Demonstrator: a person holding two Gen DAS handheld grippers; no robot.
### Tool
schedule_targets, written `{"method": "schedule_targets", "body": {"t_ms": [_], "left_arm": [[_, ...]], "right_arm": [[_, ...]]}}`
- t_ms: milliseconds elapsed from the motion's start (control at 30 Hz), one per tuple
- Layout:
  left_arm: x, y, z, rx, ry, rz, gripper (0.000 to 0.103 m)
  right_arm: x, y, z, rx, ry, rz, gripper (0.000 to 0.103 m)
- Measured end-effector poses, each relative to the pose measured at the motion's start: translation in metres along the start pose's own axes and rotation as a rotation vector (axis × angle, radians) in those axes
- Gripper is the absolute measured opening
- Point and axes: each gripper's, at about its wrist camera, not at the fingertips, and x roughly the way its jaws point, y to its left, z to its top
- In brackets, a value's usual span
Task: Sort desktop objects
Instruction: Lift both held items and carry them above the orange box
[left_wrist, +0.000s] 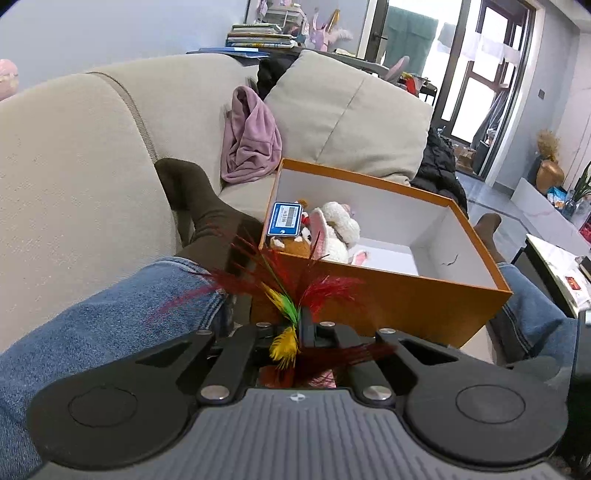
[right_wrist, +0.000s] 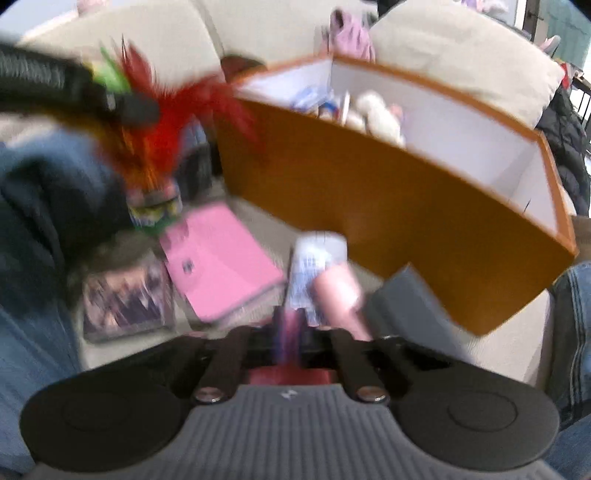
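Observation:
My left gripper (left_wrist: 300, 326) is shut on a feather shuttlecock (left_wrist: 291, 295) with red, green and yellow feathers, held just in front of the near wall of an orange box (left_wrist: 406, 295). The box is white inside and holds a white plush rabbit (left_wrist: 338, 230) and a blue card (left_wrist: 285, 219). In the blurred right wrist view, my right gripper (right_wrist: 295, 325) is shut on a pink tube with a white printed label (right_wrist: 317, 273), below the orange box (right_wrist: 369, 192). The left gripper with the shuttlecock (right_wrist: 159, 122) shows at the upper left.
A pink notebook (right_wrist: 218, 266) and a dark patterned booklet (right_wrist: 125, 299) lie on the surface below the right gripper. A grey block (right_wrist: 410, 299) lies by the box. A beige sofa (left_wrist: 92, 155) with a purple cloth (left_wrist: 251, 136) stands behind. Jeans-clad legs (left_wrist: 110, 317) flank the box.

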Motion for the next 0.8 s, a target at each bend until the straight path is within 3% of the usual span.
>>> {"method": "schedule_targets", "body": {"t_ms": [233,533,800], "left_arm": [[-0.015,0.001,0.001,-0.003,-0.037,-0.002,0.002],[-0.027,-0.005,0.007,0.017,-0.077,-0.014,0.000],[-0.039,-0.015,0.039,0.073,-0.152,-0.033,0.000]], "right_arm": [[-0.001,0.000,0.005,0.039,-0.019,0.007,0.001],[-0.044,-0.001,0.029,0.045,-0.159,0.067,0.000],[-0.079,-0.009,0.070,0.034,-0.276,0.130,0.000]]}}
